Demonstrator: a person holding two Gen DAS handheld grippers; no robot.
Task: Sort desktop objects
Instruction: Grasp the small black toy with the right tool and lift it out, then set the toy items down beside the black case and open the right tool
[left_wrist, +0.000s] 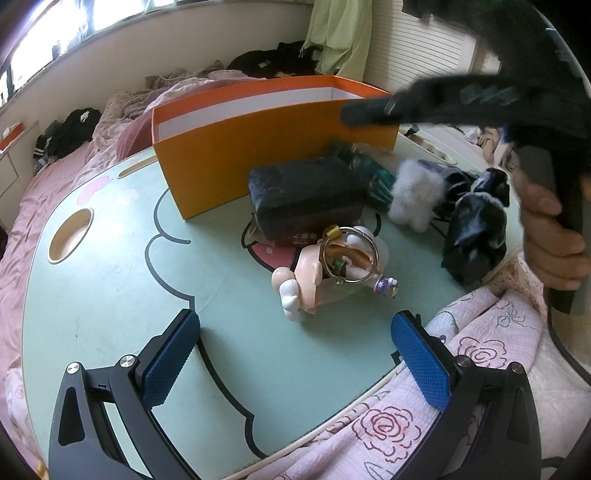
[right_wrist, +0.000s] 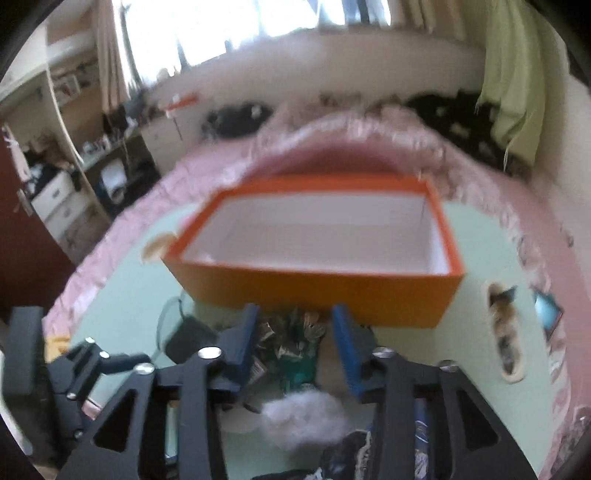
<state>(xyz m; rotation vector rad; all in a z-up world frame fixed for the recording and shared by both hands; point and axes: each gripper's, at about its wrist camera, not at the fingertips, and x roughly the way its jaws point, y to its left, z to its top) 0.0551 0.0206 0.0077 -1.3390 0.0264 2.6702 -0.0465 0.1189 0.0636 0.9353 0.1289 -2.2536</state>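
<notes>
Orange cardboard forms the box (left_wrist: 236, 155), which stands open-topped toward the far edge of the pale green table (left_wrist: 110, 280); its white inside shows nothing in it from my right wrist camera. Just in front of the box's long wall lies a dark rectangular pouch (left_wrist: 306, 195), and touching the pouch's near side is a pink toy figure (left_wrist: 314, 273) with a metal ring (left_wrist: 349, 254) lying over it. To the right of the pouch sit a crumpled green wrapper (left_wrist: 373, 173), a white fluffy ball (left_wrist: 413, 195) and a black shiny bundle (left_wrist: 476, 229), the last close to the table's right edge. A pink flowered quilt (left_wrist: 406, 417) lies under the near right corner of the table.

My left gripper (left_wrist: 295, 358) hovers low over the near part of the table, its blue pads (left_wrist: 168, 362) wide apart and holding nothing; the toy figure is just beyond them. My right gripper (right_wrist: 295, 332) is raised above the clutter, seen from the left camera as a blurred black shape with my hand (left_wrist: 550, 236) around its handle. Its pads (right_wrist: 345, 343) stand apart, with the green wrapper visible between them and below; the blur keeps me from telling whether they touch it.
</notes>
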